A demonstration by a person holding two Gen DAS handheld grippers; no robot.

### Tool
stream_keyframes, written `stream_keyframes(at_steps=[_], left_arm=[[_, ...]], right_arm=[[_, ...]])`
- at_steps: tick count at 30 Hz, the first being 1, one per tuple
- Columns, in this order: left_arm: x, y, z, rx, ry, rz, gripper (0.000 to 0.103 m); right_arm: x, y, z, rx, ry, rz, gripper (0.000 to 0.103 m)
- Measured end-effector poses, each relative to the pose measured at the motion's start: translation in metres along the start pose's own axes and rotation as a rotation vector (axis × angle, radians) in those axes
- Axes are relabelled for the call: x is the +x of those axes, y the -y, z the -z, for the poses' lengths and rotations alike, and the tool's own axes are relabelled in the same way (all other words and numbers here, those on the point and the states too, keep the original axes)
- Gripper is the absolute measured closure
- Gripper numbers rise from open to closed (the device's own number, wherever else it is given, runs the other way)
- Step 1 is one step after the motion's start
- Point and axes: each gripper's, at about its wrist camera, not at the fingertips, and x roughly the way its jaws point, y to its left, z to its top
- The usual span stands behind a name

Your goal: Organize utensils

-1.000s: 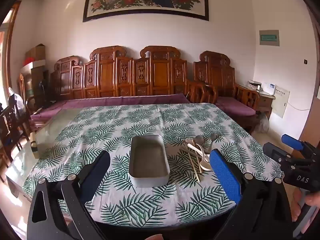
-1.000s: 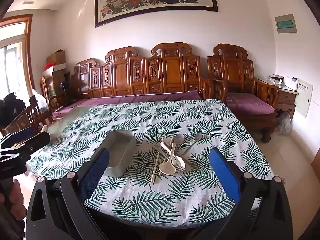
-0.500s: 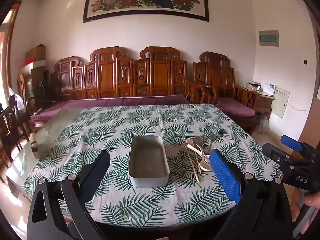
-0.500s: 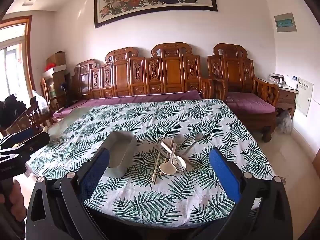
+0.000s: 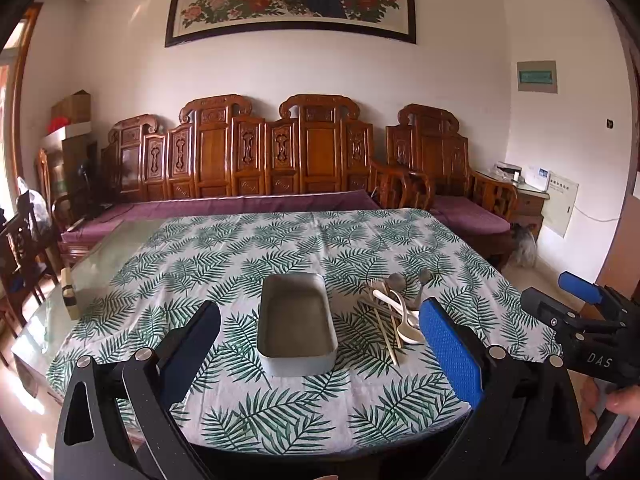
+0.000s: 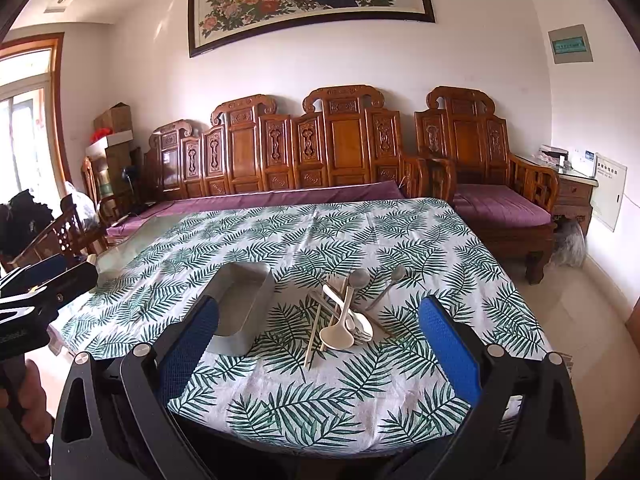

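An empty grey rectangular tray (image 5: 296, 324) stands on the leaf-print tablecloth (image 5: 248, 256); it also shows in the right wrist view (image 6: 240, 304). Right of it lies a pile of utensils (image 5: 396, 316): cream spoons (image 6: 338, 332), metal spoons (image 6: 394, 276), a fork and wooden chopsticks (image 6: 312, 336). My left gripper (image 5: 320, 344) is open and empty, in front of the tray near the table's front edge. My right gripper (image 6: 320, 340) is open and empty, in front of the utensil pile. Each gripper shows at the edge of the other's view.
A carved wooden sofa (image 5: 260, 160) with purple cushions runs behind the table, and a matching armchair (image 6: 480, 160) stands at the back right. Dark chairs (image 5: 20, 248) stand at the left. The tablecloth (image 6: 360, 232) covers most of the table.
Both views have shifted very slightly; the tray and the utensils have not moved. Both grippers stay open.
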Motion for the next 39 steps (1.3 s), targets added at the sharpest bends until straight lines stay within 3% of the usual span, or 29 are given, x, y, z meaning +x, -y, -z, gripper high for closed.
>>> stream_keyframes(at_steps=[39], left_arm=[[-0.0056, 0.0084, -0.0067, 0.015, 0.007, 0.003, 0.006]], right_arm=[[-0.0033, -0.0052, -0.0033, 0.004, 0.006, -0.002, 0.003]])
